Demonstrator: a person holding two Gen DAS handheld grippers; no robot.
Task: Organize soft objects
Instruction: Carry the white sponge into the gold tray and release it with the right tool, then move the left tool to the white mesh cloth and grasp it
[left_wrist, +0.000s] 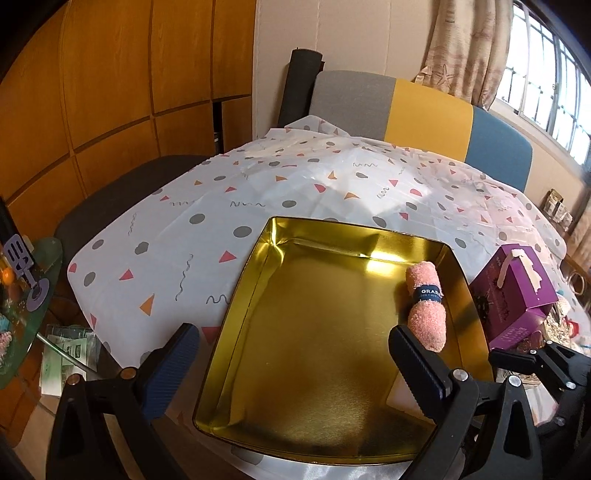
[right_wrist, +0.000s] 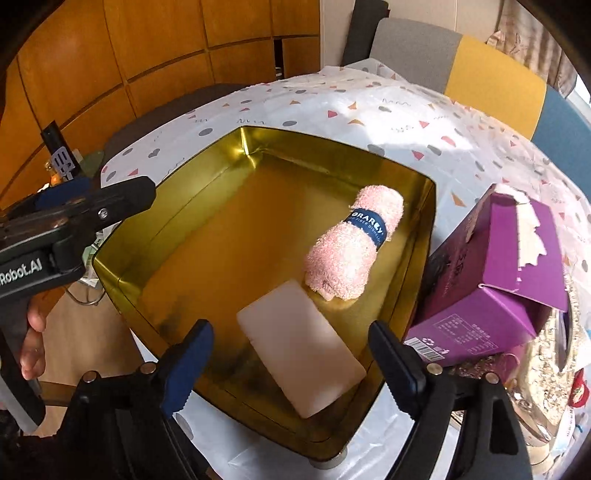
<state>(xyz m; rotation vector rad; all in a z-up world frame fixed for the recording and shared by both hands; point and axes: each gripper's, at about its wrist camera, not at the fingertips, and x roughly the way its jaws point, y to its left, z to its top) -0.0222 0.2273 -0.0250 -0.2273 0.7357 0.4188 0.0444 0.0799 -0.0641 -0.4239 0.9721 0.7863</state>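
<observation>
A gold metal tin lies open on the table. A rolled pink towel with a dark blue band lies inside it by the right wall. A pale white sponge block lies flat in the tin's near right corner, just in front of the towel; only a sliver shows in the left wrist view. My left gripper is open and empty over the tin's near edge. My right gripper is open and empty, with the sponge lying between and below its fingers.
A purple carton with an open flap stands right of the tin. The table has a white patterned cloth. A grey, yellow and blue chair stands behind it. Clutter lies at the far right, a glass side table at the left.
</observation>
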